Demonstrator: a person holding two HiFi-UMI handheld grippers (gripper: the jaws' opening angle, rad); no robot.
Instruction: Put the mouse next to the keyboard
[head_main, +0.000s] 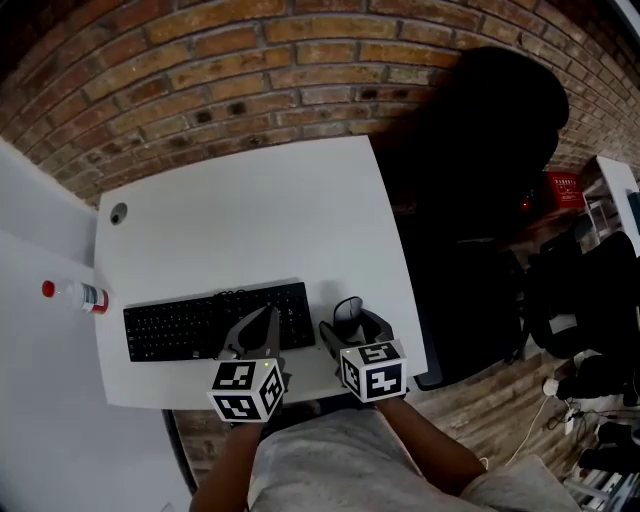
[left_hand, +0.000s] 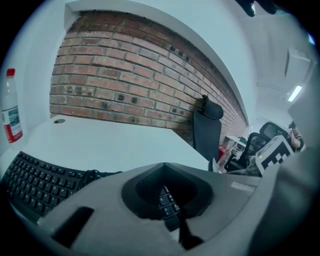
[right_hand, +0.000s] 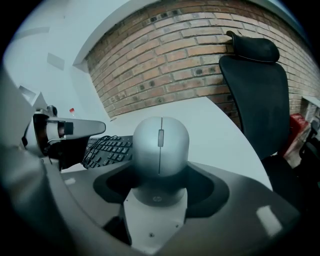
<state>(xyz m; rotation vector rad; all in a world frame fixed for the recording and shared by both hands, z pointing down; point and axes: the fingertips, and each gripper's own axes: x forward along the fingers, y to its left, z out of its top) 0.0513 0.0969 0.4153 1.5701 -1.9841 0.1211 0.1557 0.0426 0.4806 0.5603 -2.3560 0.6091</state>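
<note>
Right gripper (head_main: 349, 322), jaws clamped on the mouse (right_hand: 160, 145), just right of the keyboard (head_main: 190, 322) near the tabletop (head_main: 250, 220) edge; left gripper (head_main: 268, 320) jaws closed, empty. Best lowered level, released only once the mouse rests flat

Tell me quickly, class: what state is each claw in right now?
Left gripper: claw closed, holding nothing.
Right gripper: claw closed on the mouse.
</note>
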